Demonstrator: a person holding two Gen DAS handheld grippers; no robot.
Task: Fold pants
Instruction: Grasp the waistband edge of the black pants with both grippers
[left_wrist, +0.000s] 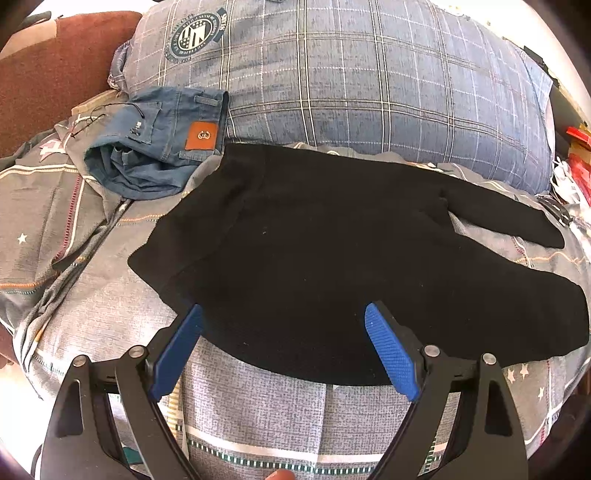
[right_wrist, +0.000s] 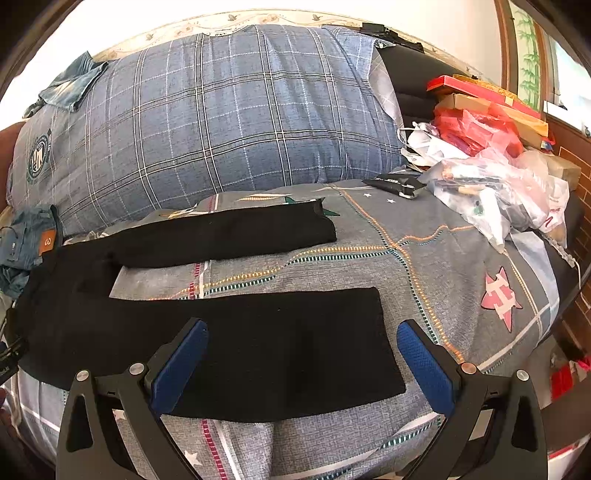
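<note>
Black pants (left_wrist: 314, 251) lie flat on the grey patterned bedspread (left_wrist: 255, 413), waist to the left, two legs running right and spread apart. In the right wrist view the near leg (right_wrist: 258, 347) ends at a cuff near the bed's front and the far leg (right_wrist: 229, 236) lies behind it. My left gripper (left_wrist: 284, 314) is open and empty, hovering over the near edge of the pants' upper part. My right gripper (right_wrist: 301, 328) is open and empty, above the near leg close to its cuff.
A big blue plaid pillow (left_wrist: 351, 74) fills the back of the bed. Folded blue jeans (left_wrist: 162, 147) lie left of the pants' waist. Plastic bags and boxes (right_wrist: 491, 155) pile up at the back right. A small black packet (right_wrist: 395, 182) lies near them.
</note>
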